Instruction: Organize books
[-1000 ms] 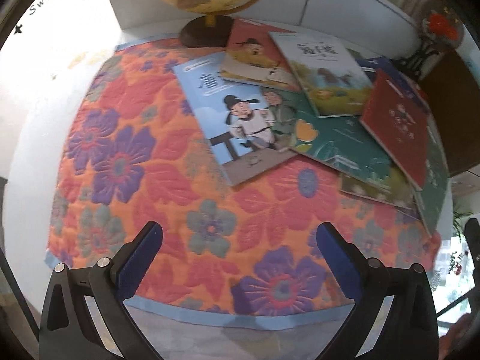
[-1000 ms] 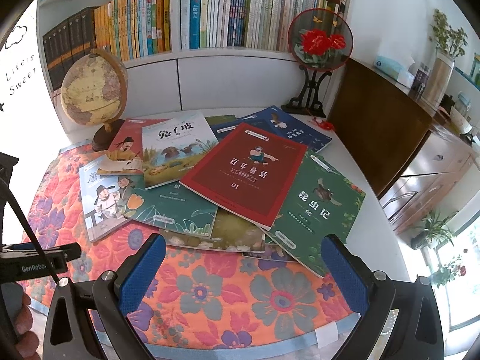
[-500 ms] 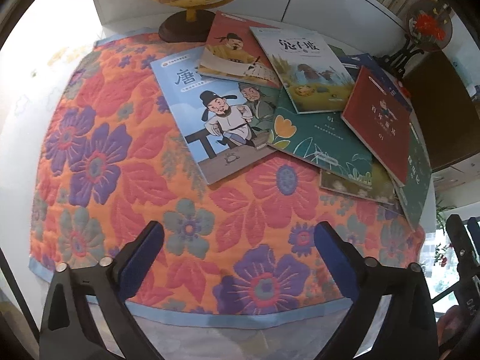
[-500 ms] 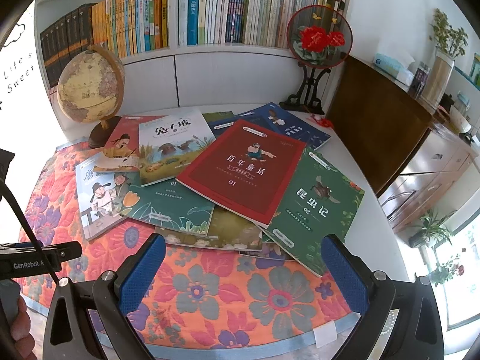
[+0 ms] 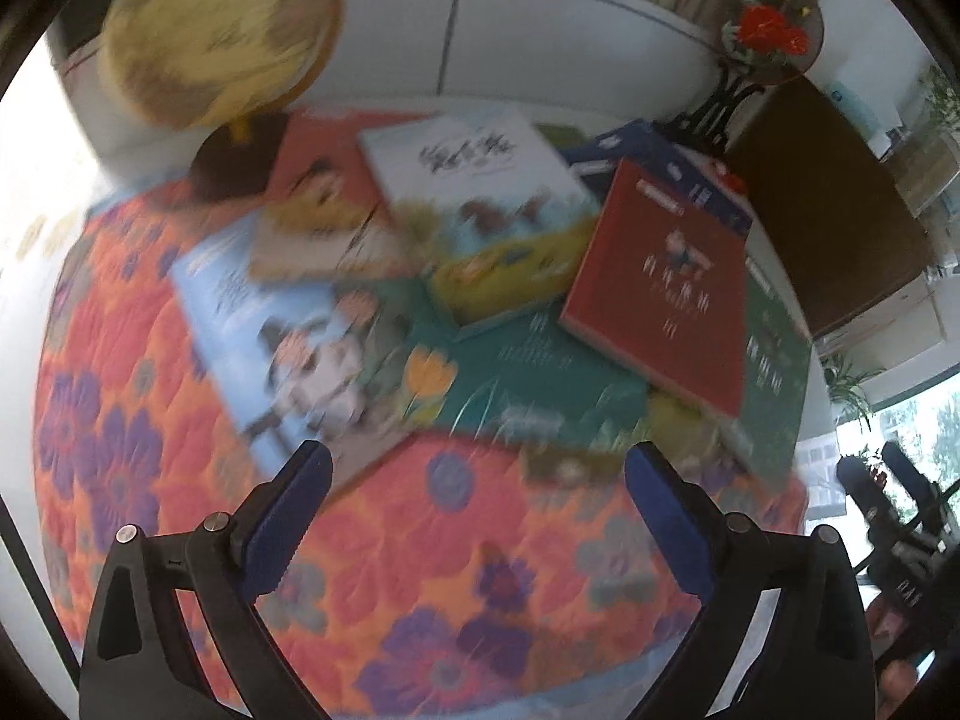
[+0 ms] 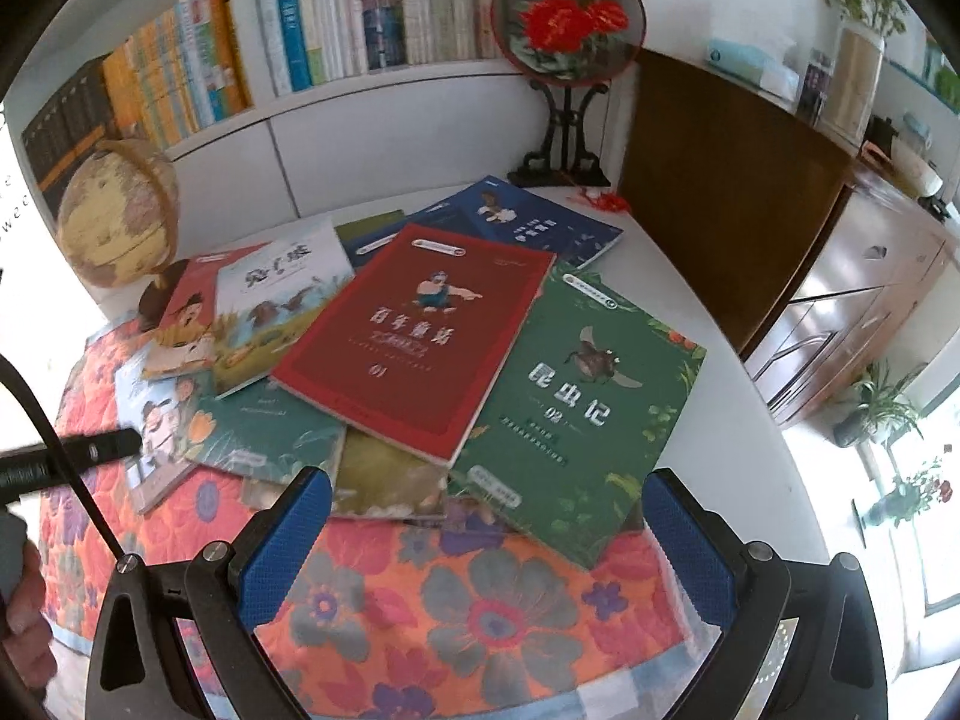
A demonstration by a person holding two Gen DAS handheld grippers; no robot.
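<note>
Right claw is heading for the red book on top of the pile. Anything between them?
Nothing visible. The right claw hangs open over bare floral cloth; the red book lies uncovered on top of the pile, overlapping the green insect book.

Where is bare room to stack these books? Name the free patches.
Free: the floral cloth between the pile's front edge and the cloth's near blue hem, and its left part beside the light blue book. Crowded: from the globe across to the green insect book, books overlap.
</note>
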